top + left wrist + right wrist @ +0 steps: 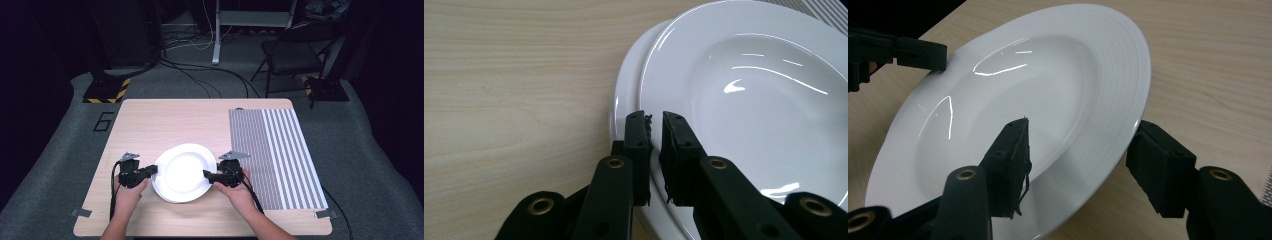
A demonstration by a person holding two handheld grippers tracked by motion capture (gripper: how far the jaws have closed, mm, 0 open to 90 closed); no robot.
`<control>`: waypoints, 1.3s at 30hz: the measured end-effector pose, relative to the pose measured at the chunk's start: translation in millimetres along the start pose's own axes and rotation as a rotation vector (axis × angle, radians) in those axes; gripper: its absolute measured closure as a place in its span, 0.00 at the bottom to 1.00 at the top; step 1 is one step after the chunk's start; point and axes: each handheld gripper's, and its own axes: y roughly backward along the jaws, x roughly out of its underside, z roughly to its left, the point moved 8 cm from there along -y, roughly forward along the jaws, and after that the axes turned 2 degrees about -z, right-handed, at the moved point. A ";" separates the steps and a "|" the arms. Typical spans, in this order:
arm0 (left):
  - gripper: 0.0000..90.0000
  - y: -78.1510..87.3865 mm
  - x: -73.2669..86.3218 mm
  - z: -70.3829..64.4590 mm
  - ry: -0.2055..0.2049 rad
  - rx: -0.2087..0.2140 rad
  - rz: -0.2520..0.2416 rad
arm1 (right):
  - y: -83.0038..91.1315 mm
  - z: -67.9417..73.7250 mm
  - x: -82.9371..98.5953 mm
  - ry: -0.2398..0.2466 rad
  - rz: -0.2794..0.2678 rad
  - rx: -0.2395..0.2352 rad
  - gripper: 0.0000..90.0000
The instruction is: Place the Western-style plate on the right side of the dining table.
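High view: a person's two forearms enter from the bottom edge, each hand holding a black two-jaw gripper, and the two grippers face each other across a stack of white plates. The left gripper (150,171) points right toward the left rim of the top plate (184,172); the right gripper (207,174) points left toward its right rim. Each carries a grey three-cornered plate on top and trails a black cable back along the forearm.

Left gripper view: the jaws stand nearly together, a narrow gap between them, set over the rim of the top plate (744,95); whether the pads actually pinch the rim cannot be told. A lower plate (624,95) shows beneath, offset slightly to the left.

Right gripper view: the jaws stand wide apart and straddle the rim of the top plate (1048,100), one jaw over the plate's inner face, the other outside and below the rim, neither clearly pressing it. The plate appears tilted in this view. The left gripper (923,54) shows at the far rim.

Surface and room: the plates sit near the front centre of a light wooden table (150,125). A grey-and-white striped mat (280,155) covers the table's right part, just beside the plates. Grey carpet (360,150) surrounds the table; a dark folding chair (292,55) and loose floor cables (210,75) lie beyond it.
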 end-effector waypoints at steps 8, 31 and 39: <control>0.91 -3.5 1.4 -4.9 -0.015 0.001 0.006 | 4.7 -2.4 -5.7 -0.005 -0.021 -0.003 0.47; 0.89 -10.1 4.6 -13.7 -0.031 0.025 0.017 | 8.8 -9.9 -5.7 0.002 -0.005 0.022 0.64; 0.83 -11.3 4.2 -16.6 -0.033 0.036 0.008 | 11.8 -9.2 -8.1 0.026 -0.008 0.017 0.65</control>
